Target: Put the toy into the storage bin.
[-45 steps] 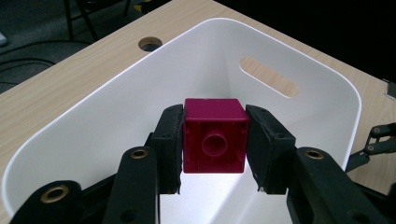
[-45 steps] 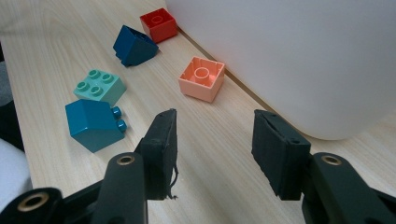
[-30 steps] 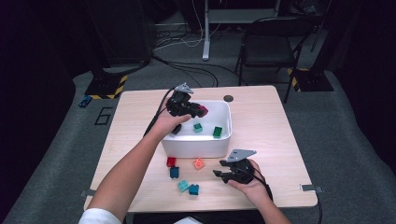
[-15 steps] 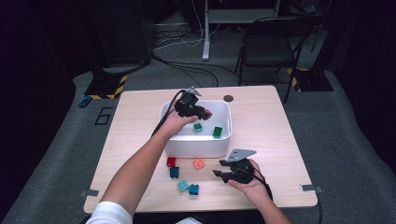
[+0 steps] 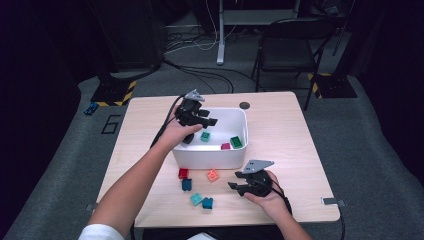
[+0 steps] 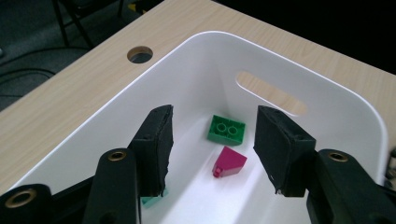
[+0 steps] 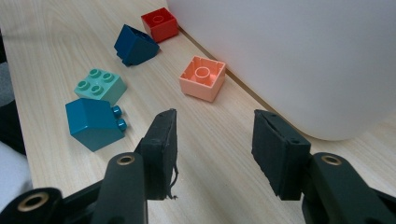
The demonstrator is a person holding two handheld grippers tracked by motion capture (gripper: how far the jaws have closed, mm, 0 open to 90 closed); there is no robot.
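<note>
My left gripper hangs over the left part of the white bin. Its jaws have just been opening and nothing is between them. Below it, on the floor of the bin, lie a green brick, a magenta sloped brick and a teal brick. My right gripper rests low over the table in front of the bin, open and empty. It points at a salmon brick lying upside down beside the bin wall.
Loose bricks lie on the table in front of the bin: red, dark blue, mint and teal-blue. A round cable hole sits behind the bin. Chairs and cables stand on the floor beyond the table.
The left gripper's jaws have opened, and the hand has shifted slightly to the right over the bin. The right gripper has stayed where it was.
</note>
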